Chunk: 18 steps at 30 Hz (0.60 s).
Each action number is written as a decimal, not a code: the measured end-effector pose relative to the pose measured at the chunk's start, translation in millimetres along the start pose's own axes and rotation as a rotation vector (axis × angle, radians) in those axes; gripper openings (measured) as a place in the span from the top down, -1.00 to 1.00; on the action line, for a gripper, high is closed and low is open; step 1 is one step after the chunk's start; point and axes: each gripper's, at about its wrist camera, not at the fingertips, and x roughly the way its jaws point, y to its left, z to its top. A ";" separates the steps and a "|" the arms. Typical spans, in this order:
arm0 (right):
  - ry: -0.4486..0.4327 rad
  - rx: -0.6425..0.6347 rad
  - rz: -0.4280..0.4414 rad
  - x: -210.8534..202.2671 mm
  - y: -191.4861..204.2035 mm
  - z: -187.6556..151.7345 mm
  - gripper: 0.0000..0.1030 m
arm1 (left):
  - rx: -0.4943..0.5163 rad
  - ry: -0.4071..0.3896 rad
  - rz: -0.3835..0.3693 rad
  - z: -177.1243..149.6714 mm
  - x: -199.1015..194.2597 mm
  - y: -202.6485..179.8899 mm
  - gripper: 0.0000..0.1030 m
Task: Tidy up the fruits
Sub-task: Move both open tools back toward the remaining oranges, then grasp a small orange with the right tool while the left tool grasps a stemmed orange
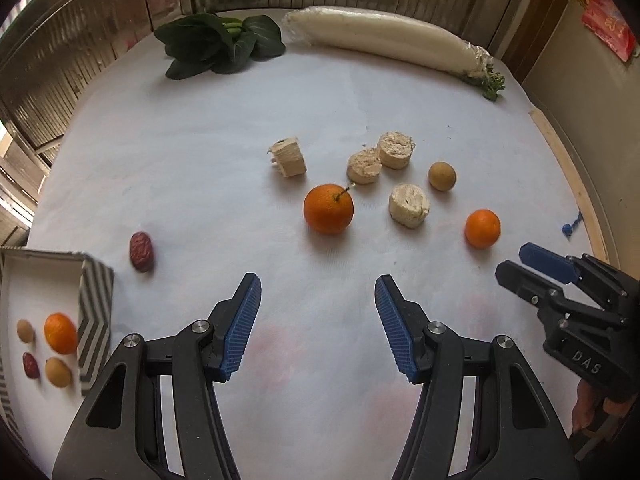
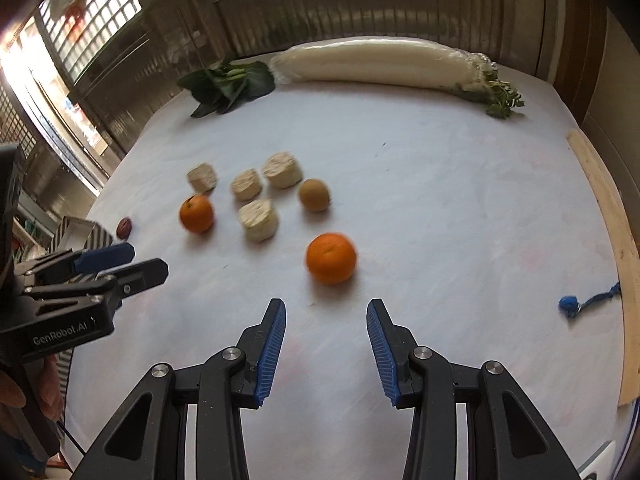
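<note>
Much bare tablecloth [image 2: 460, 220] before both hand-held grippers.

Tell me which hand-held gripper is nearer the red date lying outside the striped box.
Left. The left hand-held gripper hangs open just right of the red date; the right hand-held gripper is farther off, beyond it, facing an orange.

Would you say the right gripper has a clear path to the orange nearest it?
Probably yes: the right gripper is open and empty, and only bare tablecloth lies between it and the orange.
</note>
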 end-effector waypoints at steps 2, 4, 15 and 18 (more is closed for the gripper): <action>0.002 0.000 0.003 4.5 -1.7 5.4 0.21 | 0.001 0.001 -0.008 5.4 4.7 -0.8 -0.16; 0.001 -0.006 0.014 8.8 -2.8 10.6 0.20 | 0.006 0.003 -0.016 11.0 9.4 -1.6 -0.16; -0.008 -0.051 0.013 27.9 0.4 24.7 0.20 | 0.029 0.016 -0.023 32.4 34.1 -0.7 -0.16; 0.001 -0.058 0.025 31.4 2.6 25.2 0.27 | 0.020 0.022 -0.022 35.5 39.8 3.3 -0.16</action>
